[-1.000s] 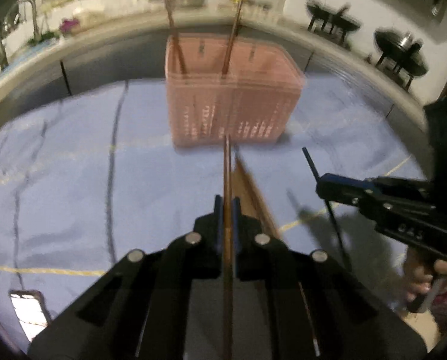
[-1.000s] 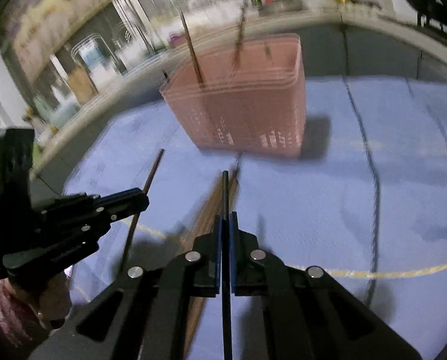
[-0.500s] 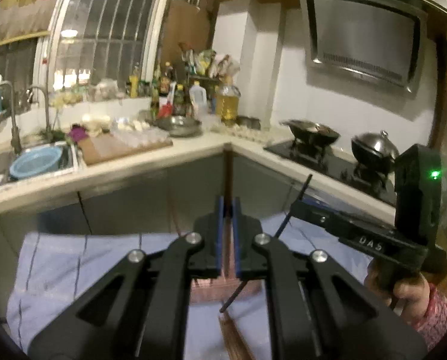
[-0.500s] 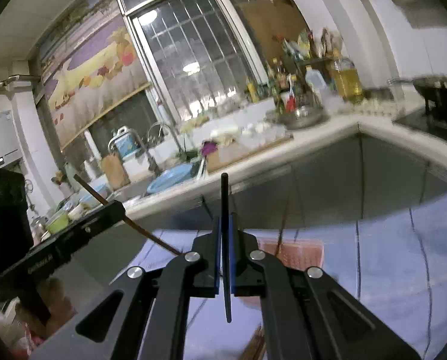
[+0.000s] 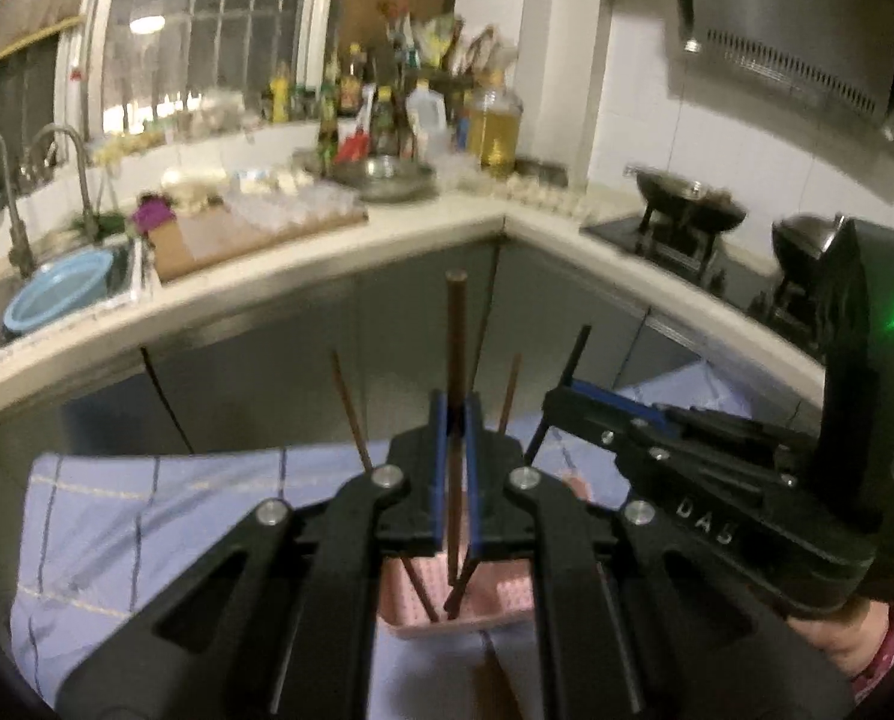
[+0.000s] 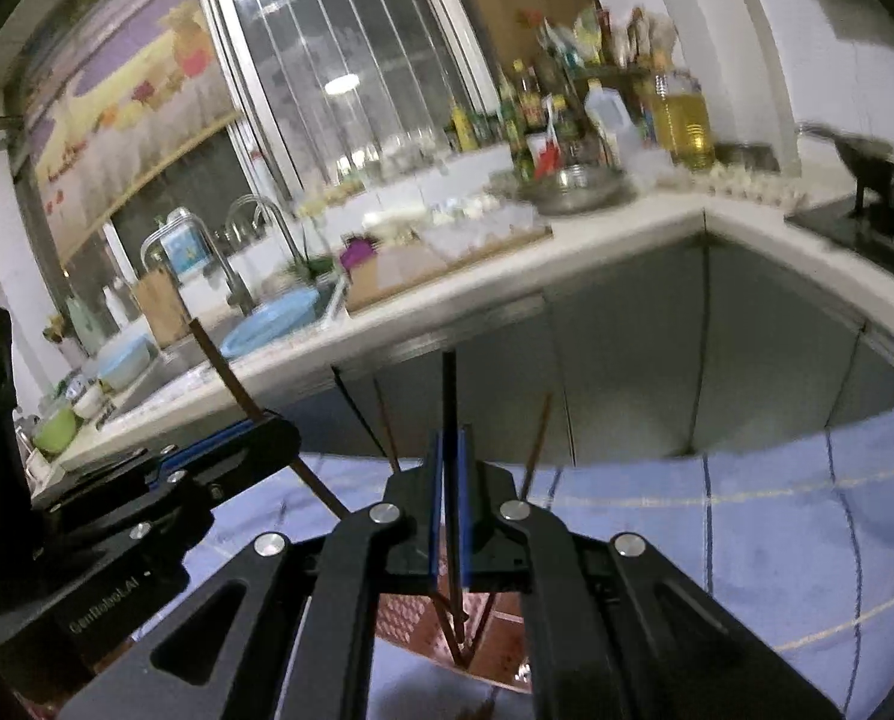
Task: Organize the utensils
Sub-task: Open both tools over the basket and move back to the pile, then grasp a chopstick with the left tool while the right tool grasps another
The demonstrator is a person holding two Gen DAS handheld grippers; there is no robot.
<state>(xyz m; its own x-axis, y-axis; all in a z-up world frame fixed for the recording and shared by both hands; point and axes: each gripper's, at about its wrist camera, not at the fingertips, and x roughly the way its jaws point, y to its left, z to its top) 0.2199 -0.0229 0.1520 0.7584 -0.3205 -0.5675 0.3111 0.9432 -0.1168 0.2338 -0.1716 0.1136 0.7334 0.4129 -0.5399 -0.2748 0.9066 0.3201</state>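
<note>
My left gripper (image 5: 456, 420) is shut on a brown chopstick (image 5: 456, 336), held upright with its lower end over the pink basket (image 5: 507, 600). My right gripper (image 6: 448, 456) is shut on a black chopstick (image 6: 449, 390), also upright, its lower tip down in the basket (image 6: 411, 612). Two brown chopsticks (image 5: 348, 408) lean in the basket. The right gripper shows in the left wrist view (image 5: 558, 402), the left gripper in the right wrist view (image 6: 279, 432). More chopsticks (image 5: 495, 672) lie on the cloth below the basket.
The basket stands on a blue checked cloth (image 5: 147, 516). Behind it run grey cabinet fronts (image 5: 267, 378) and an L-shaped counter with a sink (image 5: 57, 294), bottles (image 5: 387, 114) and a stove with pans (image 5: 693, 204).
Both grippers have risen and tilted from looking down at the cloth to holding their chopsticks upright, and have come in over the basket. The chopstick tips now hang at the basket.
</note>
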